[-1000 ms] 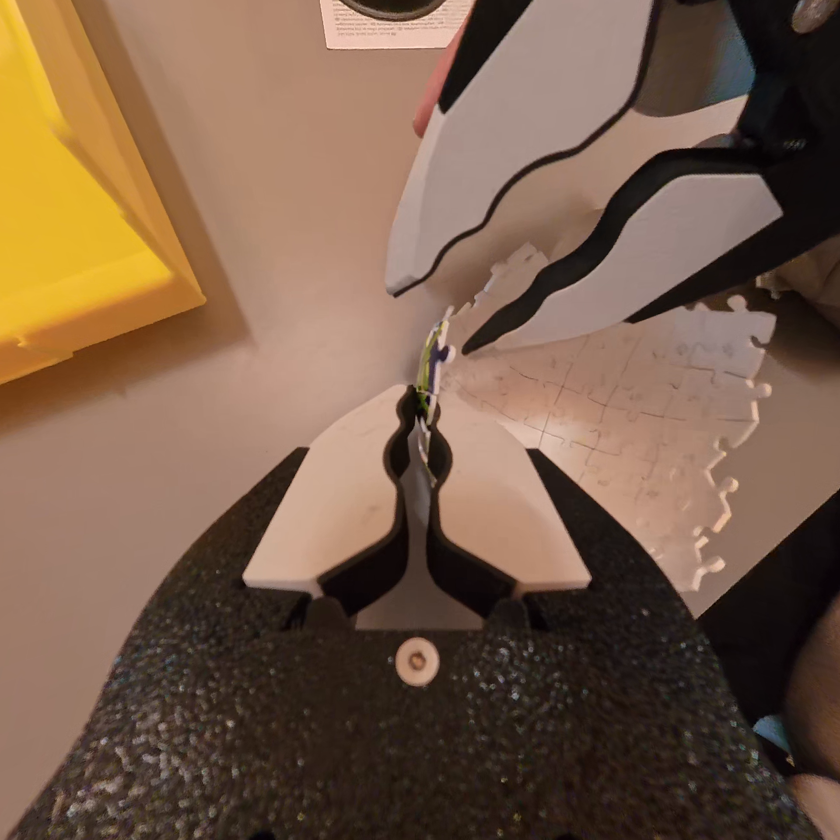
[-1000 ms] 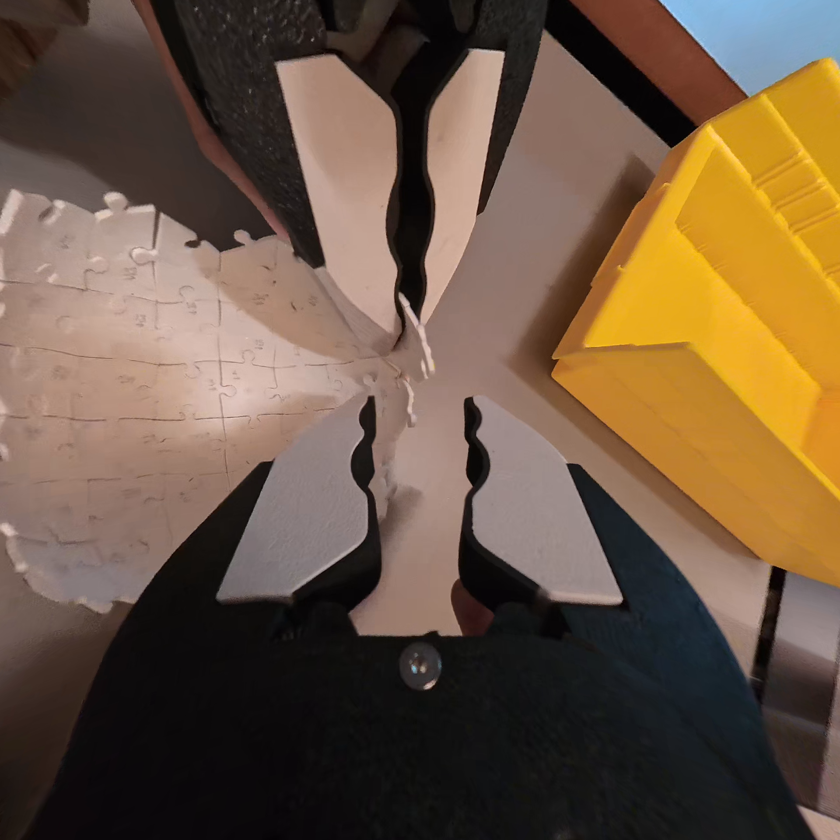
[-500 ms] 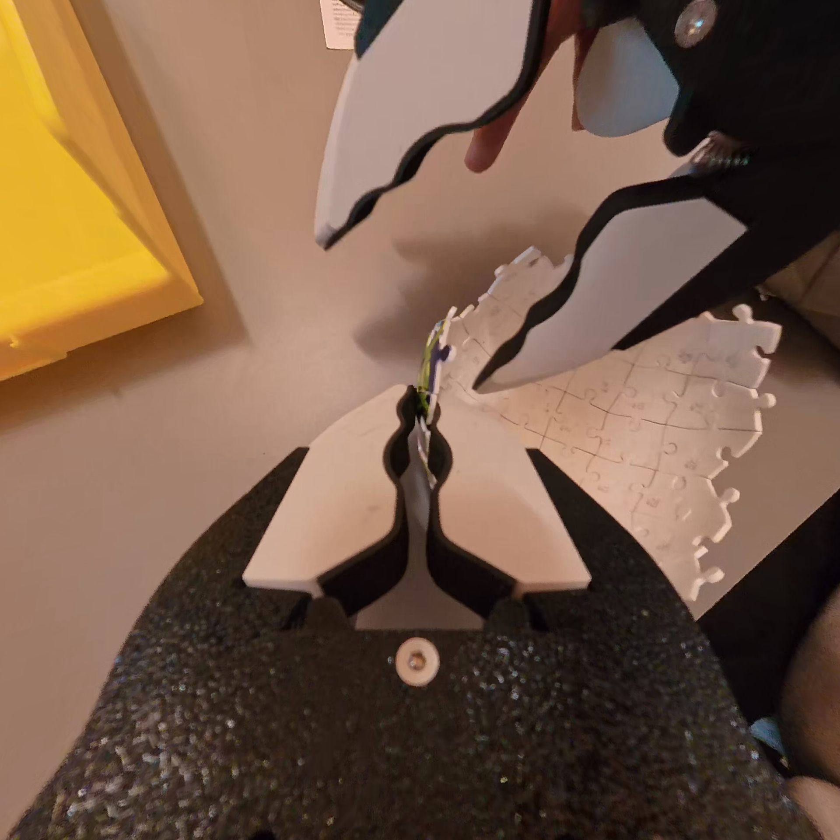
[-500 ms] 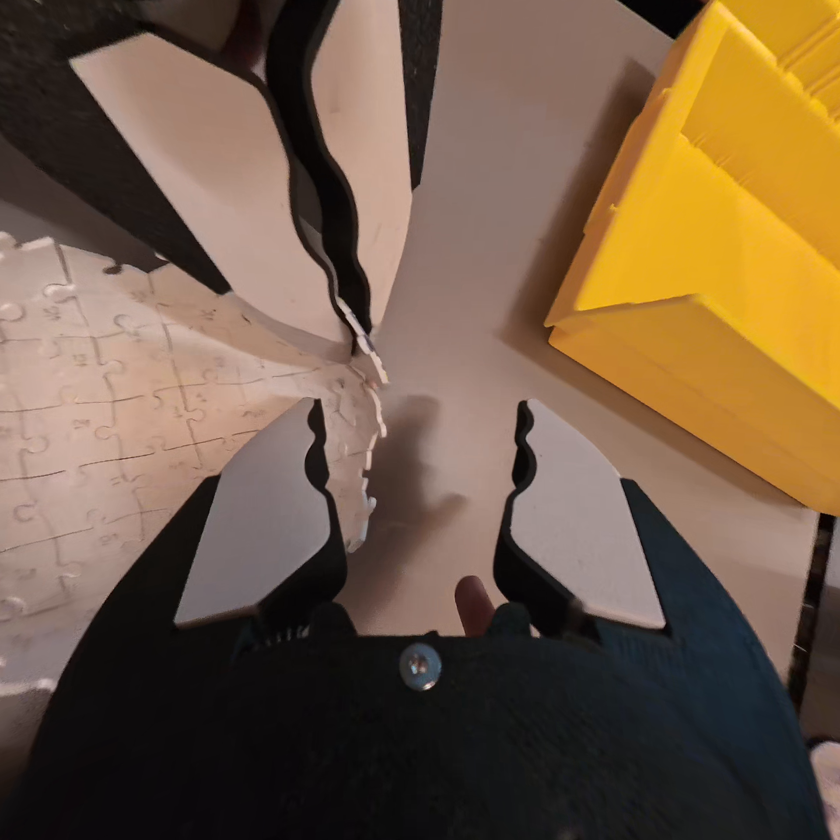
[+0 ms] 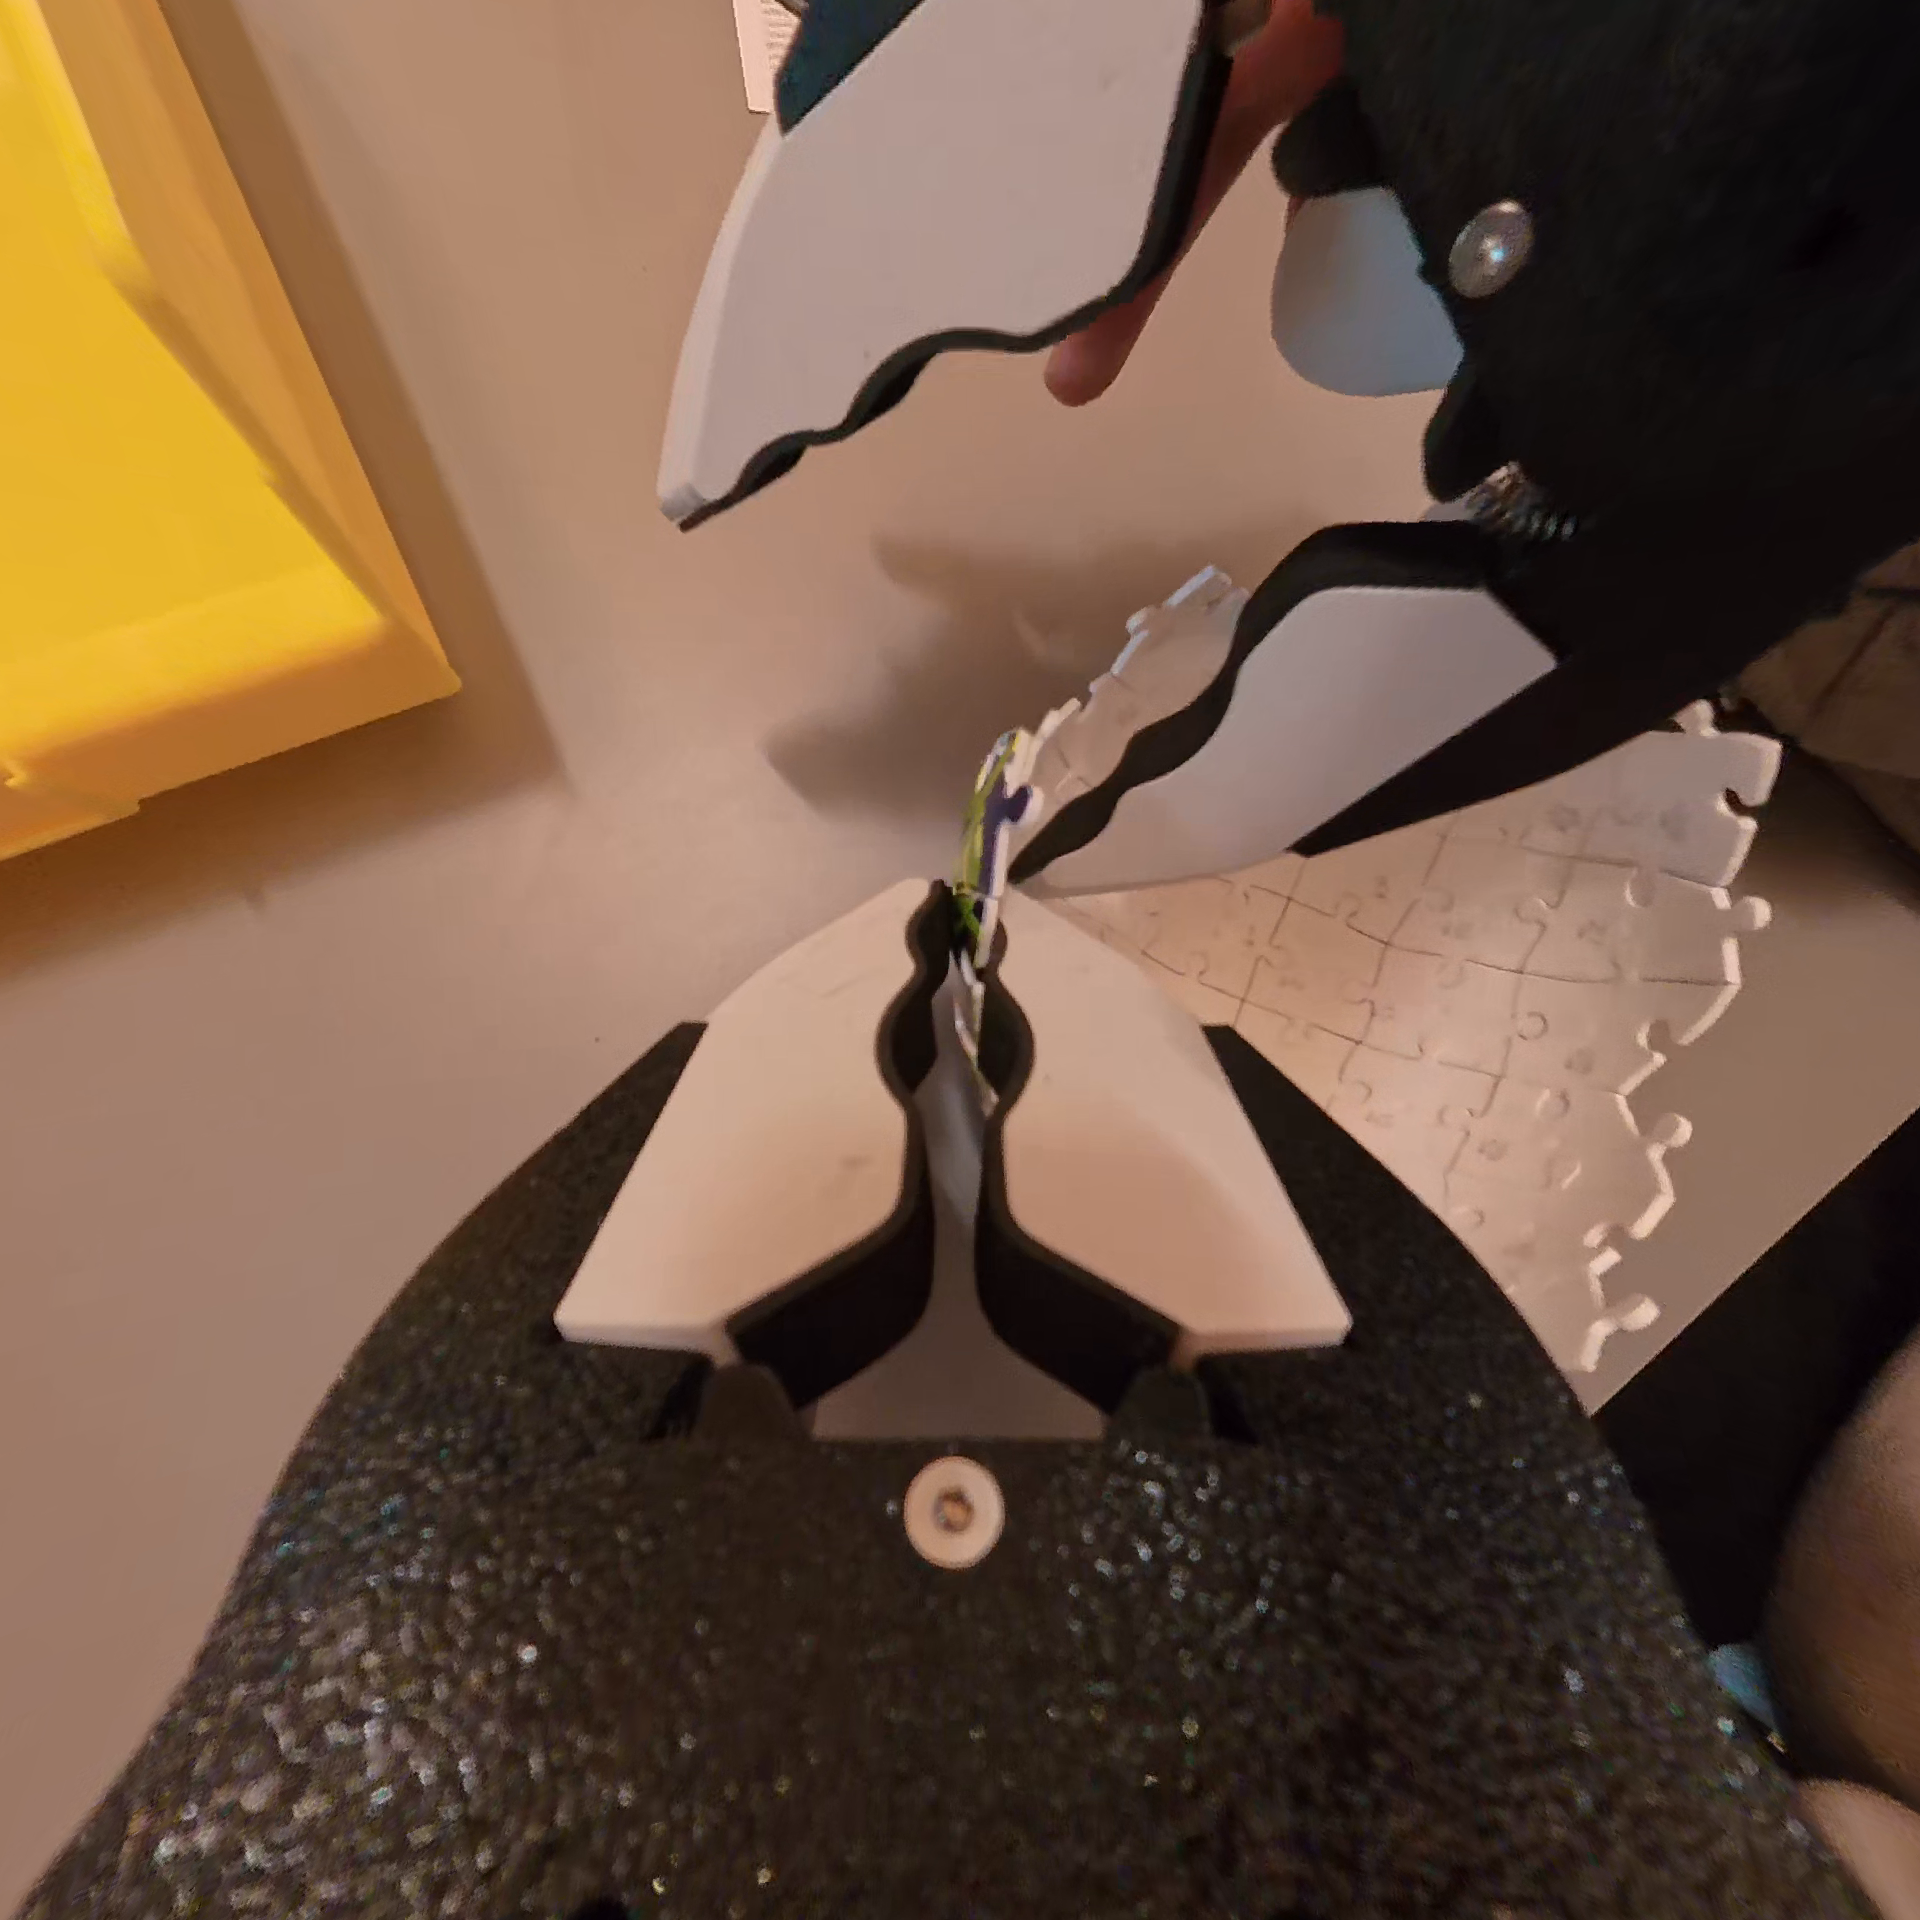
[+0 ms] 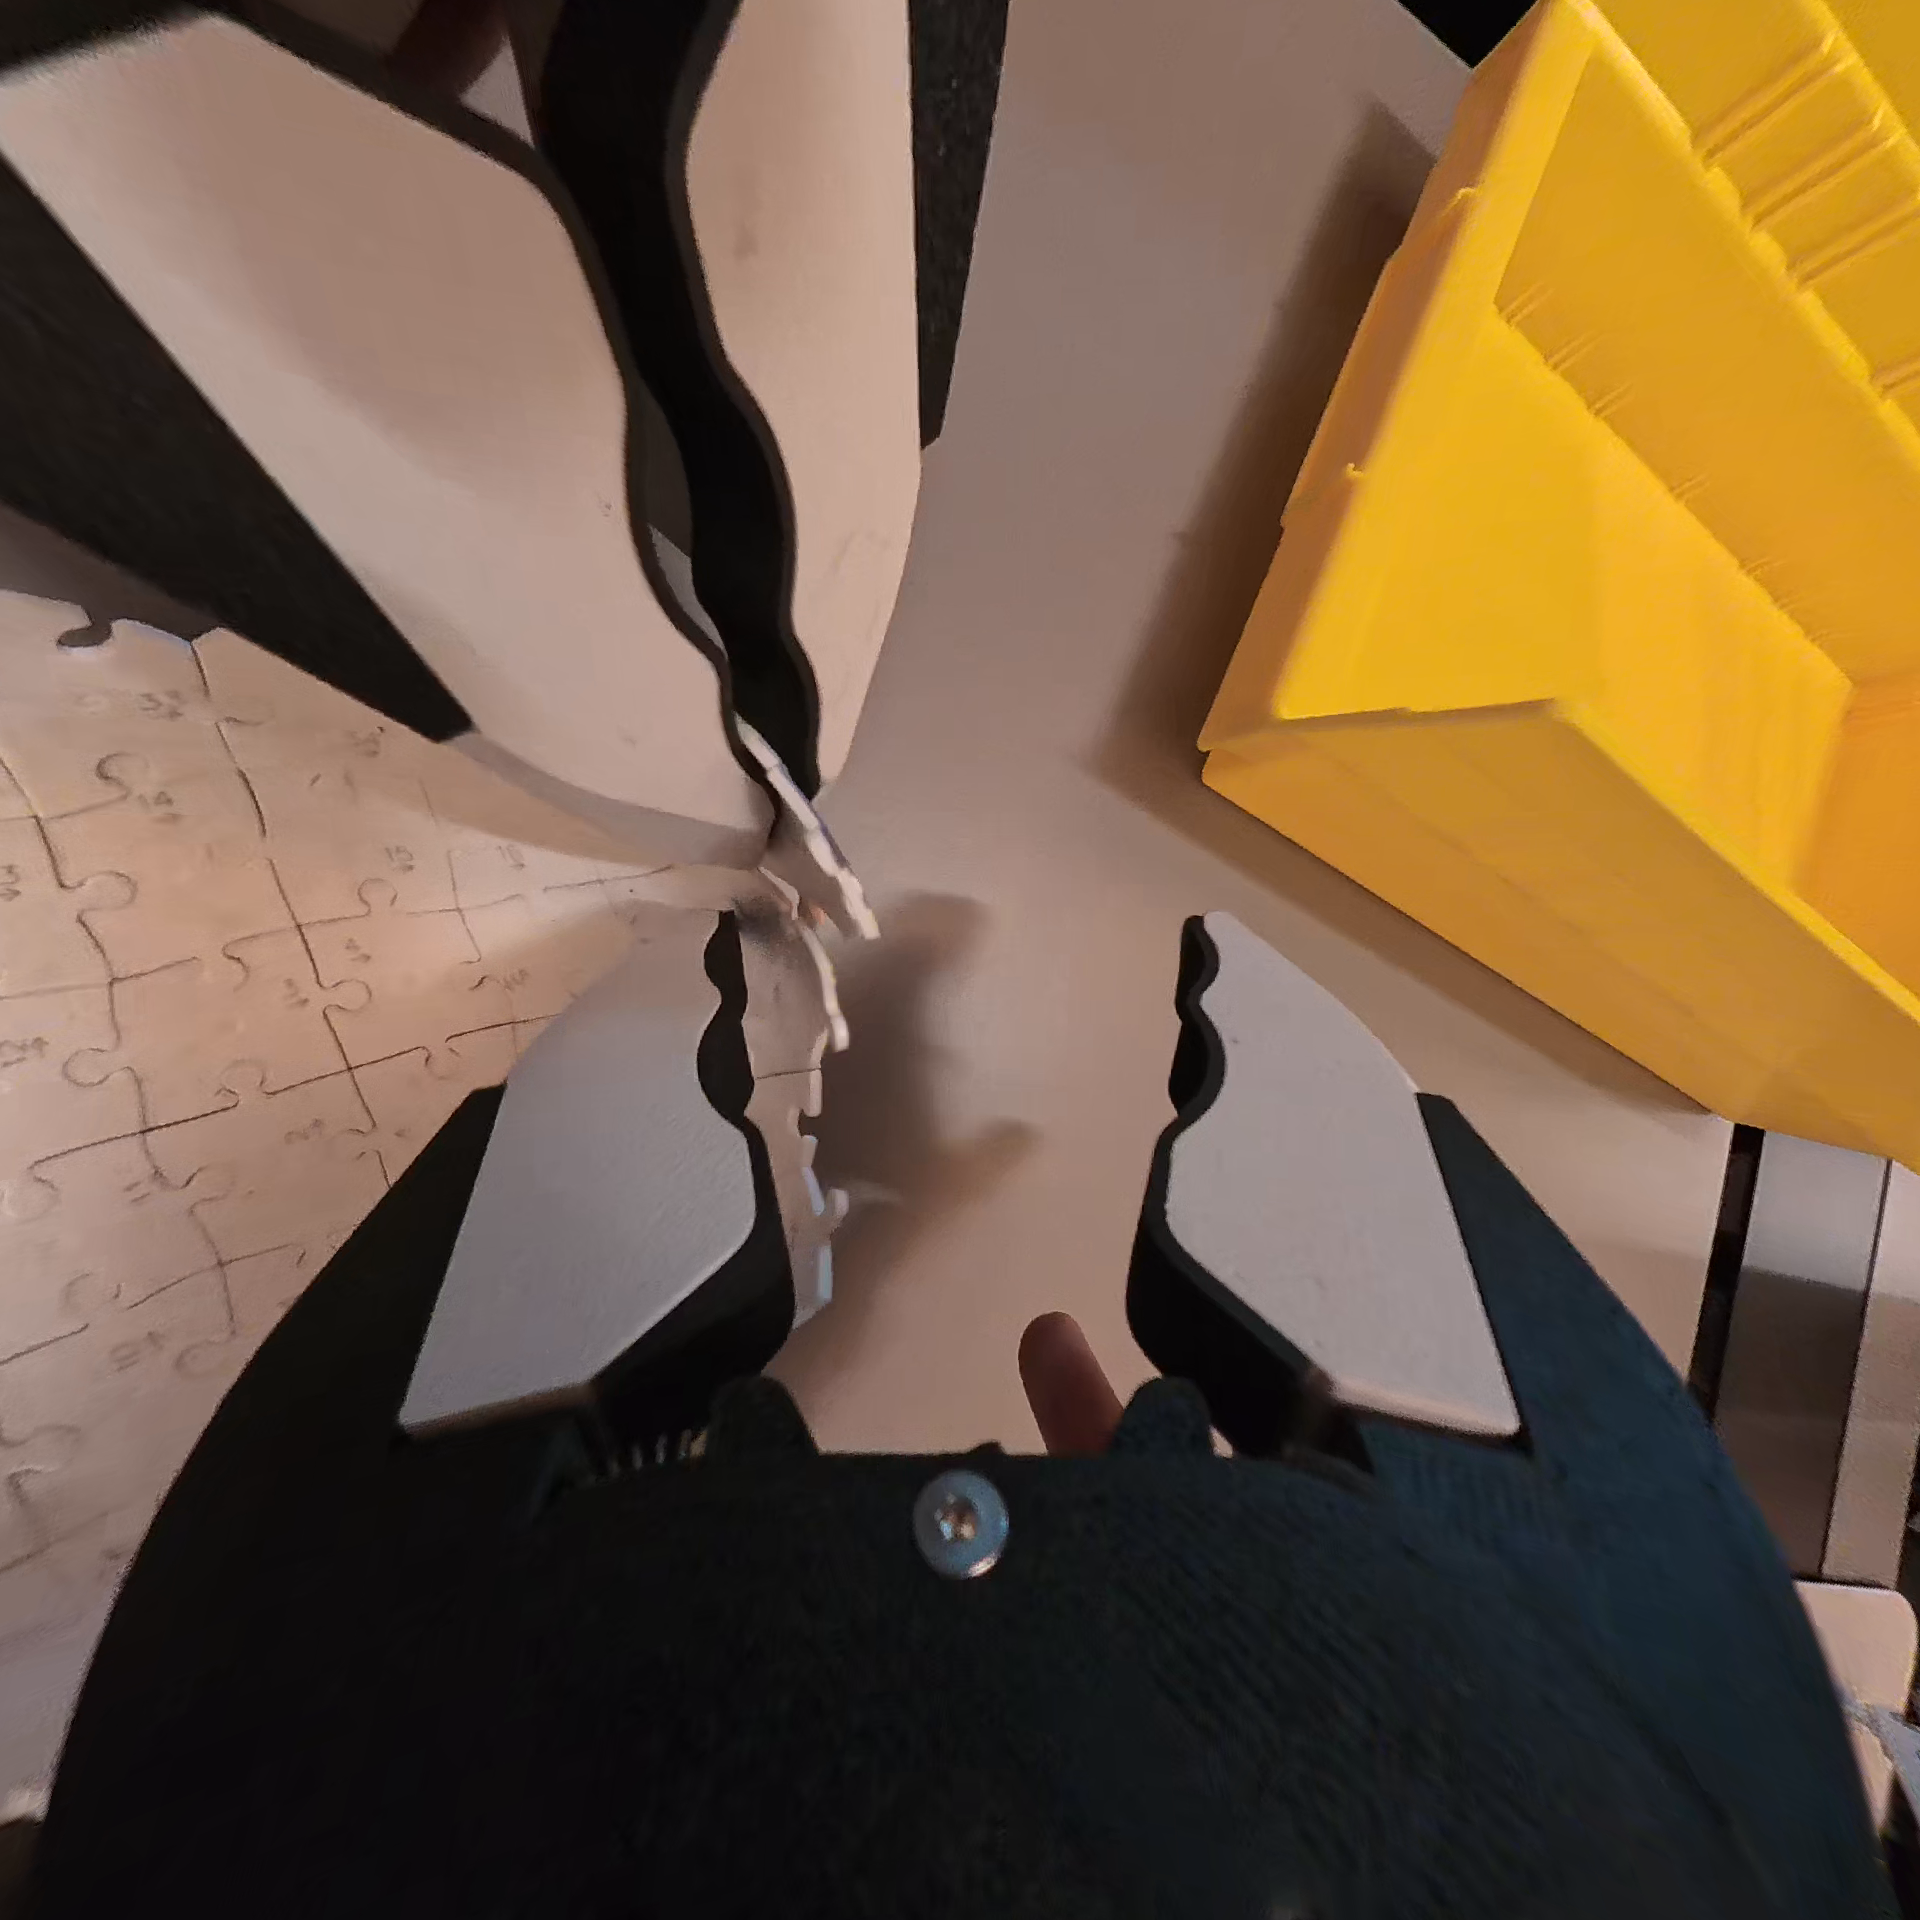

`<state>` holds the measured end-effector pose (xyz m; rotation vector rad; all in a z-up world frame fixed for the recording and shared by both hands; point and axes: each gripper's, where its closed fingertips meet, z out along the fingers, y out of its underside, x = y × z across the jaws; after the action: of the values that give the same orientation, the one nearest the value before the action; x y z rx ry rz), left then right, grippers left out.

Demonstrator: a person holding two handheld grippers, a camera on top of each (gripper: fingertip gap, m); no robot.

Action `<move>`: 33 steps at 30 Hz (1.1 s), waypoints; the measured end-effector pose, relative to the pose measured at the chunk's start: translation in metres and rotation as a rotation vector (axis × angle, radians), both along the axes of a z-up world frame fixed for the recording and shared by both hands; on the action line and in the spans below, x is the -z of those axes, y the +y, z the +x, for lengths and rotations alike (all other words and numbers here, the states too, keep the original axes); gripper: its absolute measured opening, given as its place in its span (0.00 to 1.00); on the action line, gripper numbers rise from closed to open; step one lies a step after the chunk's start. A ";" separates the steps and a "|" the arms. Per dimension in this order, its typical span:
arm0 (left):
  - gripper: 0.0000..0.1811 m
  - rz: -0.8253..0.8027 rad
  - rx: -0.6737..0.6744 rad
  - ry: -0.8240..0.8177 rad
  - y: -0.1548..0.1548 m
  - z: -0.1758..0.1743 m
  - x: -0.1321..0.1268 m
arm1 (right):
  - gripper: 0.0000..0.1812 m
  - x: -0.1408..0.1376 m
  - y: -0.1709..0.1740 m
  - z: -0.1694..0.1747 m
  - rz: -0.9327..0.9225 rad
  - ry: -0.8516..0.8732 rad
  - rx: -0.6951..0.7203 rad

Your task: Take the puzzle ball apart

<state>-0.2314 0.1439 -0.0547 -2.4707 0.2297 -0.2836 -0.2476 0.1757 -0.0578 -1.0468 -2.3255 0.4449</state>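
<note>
One curved white sheet of interlocked puzzle pieces [image 5: 1455,997], the remaining shell of the puzzle ball, is lying white side up on the beige tabletop [image 5: 520,1039], at centre right of the left wrist view and at centre left of the right wrist view [image 6: 208,987]. One single puzzle piece [image 5: 987,821], printed green and purple on one face, is standing on edge at the sheet's corner. The left gripper [image 5: 961,904] is pinching this piece, its two white fingers pressed together on it. The right gripper [image 6: 956,935] is holding nothing; its two fingers are spread wide, one finger [image 5: 1247,769] reaching just beside the pinched piece. One yellow plastic bin [image 6: 1610,623] is sitting at the upper right of the right wrist view; the visible part of its interior is showing no contents. One white paper label [image 5: 764,42] is lying at the top edge of the left wrist view.
</note>
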 end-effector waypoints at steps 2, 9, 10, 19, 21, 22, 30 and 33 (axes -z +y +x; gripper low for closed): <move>0.01 -0.005 -0.003 0.005 0.000 -0.001 0.001 | 0.44 0.000 0.000 0.000 0.013 0.002 0.003; 0.01 0.003 -0.009 0.001 0.001 -0.001 0.000 | 0.46 -0.002 0.003 -0.003 0.032 0.024 0.014; 0.01 0.005 -0.009 0.002 0.001 -0.002 0.000 | 0.47 -0.003 0.003 -0.003 0.035 0.027 0.014; 0.01 0.013 -0.003 0.003 0.002 -0.001 -0.001 | 0.47 -0.006 0.007 -0.002 0.036 0.041 -0.007; 0.01 0.014 0.002 0.012 0.002 -0.001 -0.001 | 0.47 -0.009 0.009 -0.002 0.027 0.048 -0.003; 0.01 0.017 0.005 0.014 0.002 0.000 -0.001 | 0.47 -0.008 0.010 -0.002 0.025 0.045 -0.003; 0.01 0.042 0.043 0.055 0.003 0.000 -0.001 | 0.49 -0.009 0.010 -0.003 0.043 0.052 -0.014; 0.01 0.051 0.052 0.061 0.003 0.001 -0.002 | 0.50 -0.011 0.012 -0.003 0.043 0.050 -0.014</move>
<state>-0.2301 0.1470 -0.0523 -2.4282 0.3231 -0.2218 -0.2501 0.1881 -0.0471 -0.9884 -2.2892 0.4198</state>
